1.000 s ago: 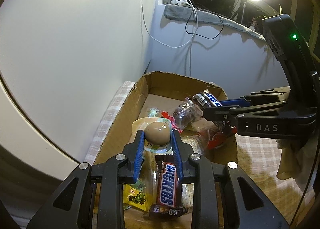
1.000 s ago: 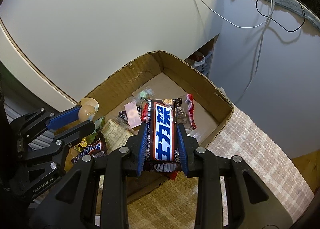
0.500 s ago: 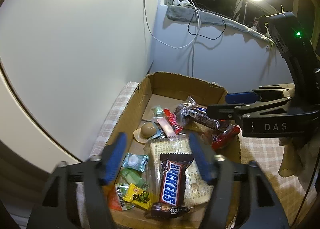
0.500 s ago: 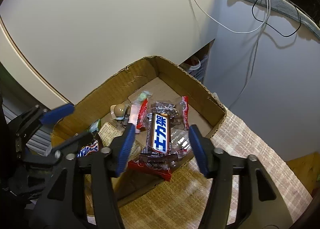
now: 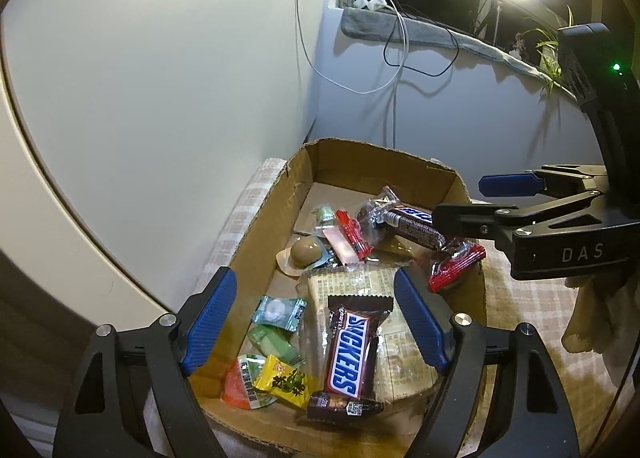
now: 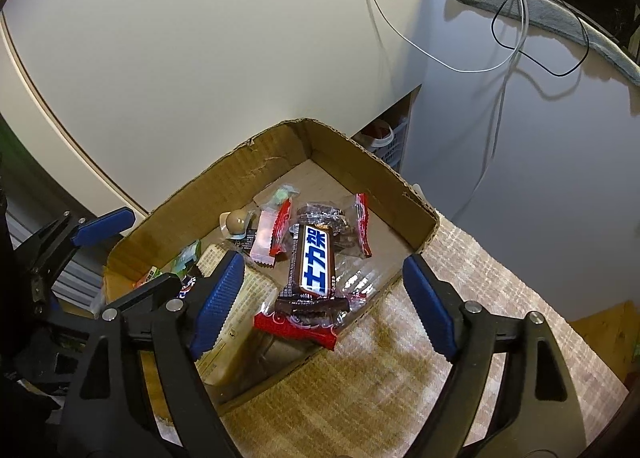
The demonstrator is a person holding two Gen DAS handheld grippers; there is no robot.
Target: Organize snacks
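Both my pairs of jaws have just been opening and now stand spread wide with nothing between them. My left gripper (image 5: 316, 322) hangs over the near end of the cardboard box (image 5: 264, 218), and my right gripper (image 6: 324, 298) hangs over the box's right-hand wall.

The two snacks I take to be just delivered lie inside the box. The round brown egg-like snack (image 5: 306, 251) sits in its clear wrapper near the box's left wall, about halfway along. The blue-labelled chocolate bar (image 6: 314, 262) lies on top of a red packet (image 6: 296, 328) and some clear wrappers, close to the box's right wall. A Snickers bar (image 5: 352, 354) rests on a flat cracker pack (image 5: 352, 286) at the box's near end, with small green and yellow sweets beside it.

The step in hand, as I judge it, is the release and pull-away. To do it well I should keep both pairs of jaws spread and lift each gripper straight up from the box before swinging aside, so no pad catches a crinkly wrapper and drags it out. The red packet hangs close to the box's right rim, so my right gripper should rise clear without brushing it. My two grippers are near each other over the box; I would move them apart, not across.
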